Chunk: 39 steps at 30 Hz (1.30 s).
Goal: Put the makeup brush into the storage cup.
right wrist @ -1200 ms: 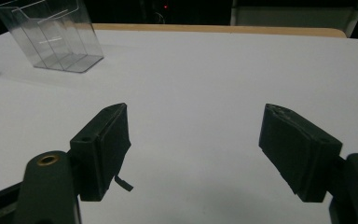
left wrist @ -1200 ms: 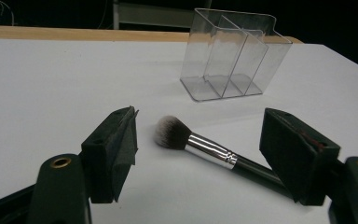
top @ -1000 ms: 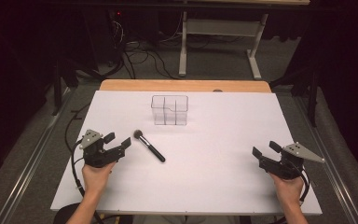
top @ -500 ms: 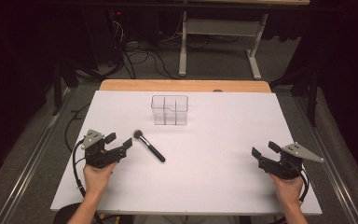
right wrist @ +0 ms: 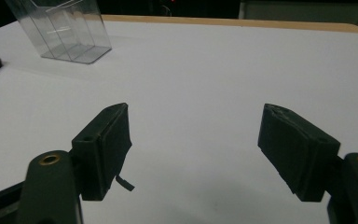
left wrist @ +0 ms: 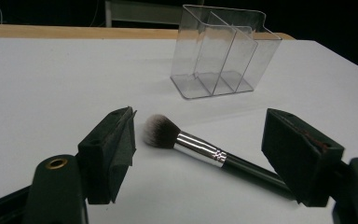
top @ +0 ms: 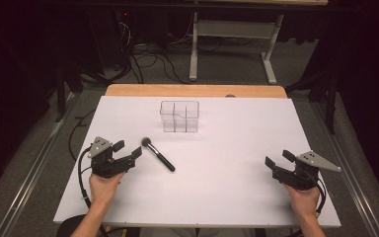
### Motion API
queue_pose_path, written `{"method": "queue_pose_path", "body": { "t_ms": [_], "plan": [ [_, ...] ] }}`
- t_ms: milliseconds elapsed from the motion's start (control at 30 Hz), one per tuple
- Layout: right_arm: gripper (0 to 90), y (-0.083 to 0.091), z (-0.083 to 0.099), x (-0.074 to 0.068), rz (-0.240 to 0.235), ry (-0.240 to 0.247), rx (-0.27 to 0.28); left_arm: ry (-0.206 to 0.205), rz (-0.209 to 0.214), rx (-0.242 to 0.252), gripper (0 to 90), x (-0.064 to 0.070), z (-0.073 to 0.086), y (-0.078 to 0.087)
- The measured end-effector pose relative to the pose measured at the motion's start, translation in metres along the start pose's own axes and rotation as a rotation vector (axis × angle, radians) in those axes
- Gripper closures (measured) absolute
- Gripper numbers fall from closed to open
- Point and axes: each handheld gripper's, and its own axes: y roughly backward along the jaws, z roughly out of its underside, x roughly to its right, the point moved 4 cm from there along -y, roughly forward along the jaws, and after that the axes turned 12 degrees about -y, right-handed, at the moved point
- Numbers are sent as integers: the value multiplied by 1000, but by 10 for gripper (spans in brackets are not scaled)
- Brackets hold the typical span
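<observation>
Makeup brush lies just beside the wide-open, empty left gripper — handle slanting away toward the person's right.

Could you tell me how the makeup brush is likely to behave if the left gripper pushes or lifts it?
The makeup brush lies flat, and its handle looks round, so a sideways push would probably roll it. The handle and metal ferrule look stiff and glossy, perhaps slippery between the jaws. The bristle tuft looks soft and would likely squash, so the open left gripper should take the handle.

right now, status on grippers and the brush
Left gripper open, beside brush. Right gripper open, far off. Brush flat on table, nothing blocking.
</observation>
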Motion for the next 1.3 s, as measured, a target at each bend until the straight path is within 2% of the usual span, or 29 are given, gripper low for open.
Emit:
{"method": "queue_pose_path", "body": {
  "t_ms": [133,433,600,700,1133,1300],
  "plan": [
    [271,-1,1,0,2,1,-12,8,19,11,255,3,-4,-1],
    [271,-2,1,-1,-6,8,-14,8,27,28,249,8,-11,0],
    [271,-1,0,0,-12,3,-7,-1,32,22,244,11,-14,-4],
    [270,1,0,0,-15,-16,-8,-2,34,22,240,12,-18,-6],
    [270,0,1,0,-18,-11,-10,-15,43,28,238,14,-28,-12],
    [270,0,0,1,-21,-11,-11,-12,47,23,240,17,-32,-19]
  ]
}}
